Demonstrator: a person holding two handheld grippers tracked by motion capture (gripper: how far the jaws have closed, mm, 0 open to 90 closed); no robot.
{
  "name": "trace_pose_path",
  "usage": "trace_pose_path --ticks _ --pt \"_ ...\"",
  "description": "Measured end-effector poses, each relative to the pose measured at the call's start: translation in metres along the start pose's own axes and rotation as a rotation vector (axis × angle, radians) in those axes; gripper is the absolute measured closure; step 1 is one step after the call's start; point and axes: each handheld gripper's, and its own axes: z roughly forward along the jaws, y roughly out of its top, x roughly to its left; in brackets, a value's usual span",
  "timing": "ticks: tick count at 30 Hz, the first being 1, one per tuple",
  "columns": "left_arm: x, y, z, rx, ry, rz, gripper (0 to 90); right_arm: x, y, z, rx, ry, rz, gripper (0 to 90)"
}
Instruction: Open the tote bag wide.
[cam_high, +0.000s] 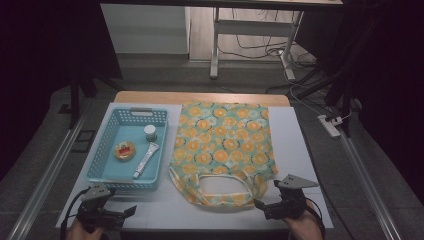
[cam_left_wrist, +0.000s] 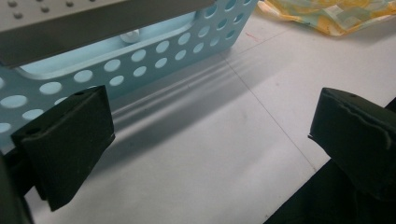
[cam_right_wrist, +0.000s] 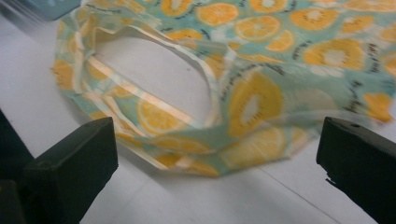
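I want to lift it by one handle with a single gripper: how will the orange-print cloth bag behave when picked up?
The cloth bag lies flat with rumpled handles, so it is probably floppy and would sag. It looks thin and empty, likely light. The right gripper, jaws open beside it, may pinch just one layer.

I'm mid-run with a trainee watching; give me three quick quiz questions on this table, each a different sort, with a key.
1. True or false: the right tool is shut on the orange-print bag.
2. Which item lies in the blue basket? A) scissors B) white tube C) spoon
3. Fill in: the bag's handle end points toward the ____ edge of the table.

Key
1. False: in the right gripper view its jaws stand wide apart, short of the bag.
2. B; a small jar and a round packet lie there too.
3. Near (the person's side). The left tool is open beside the basket.
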Motion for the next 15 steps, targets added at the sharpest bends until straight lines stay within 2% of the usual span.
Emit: trace_pose_path --ticks 10,15 --pt "0.0 0.0 0.0 0.0 0.0 -0.006 0.0 0.011 0.016 0.018 0.049 0.027 -0.047 0.0" --pt "0.0 0.0 0.0 0.001 0.001 -0.004 0.0 0.018 0.025 0.029 0.077 0.065 -0.078 0.0"
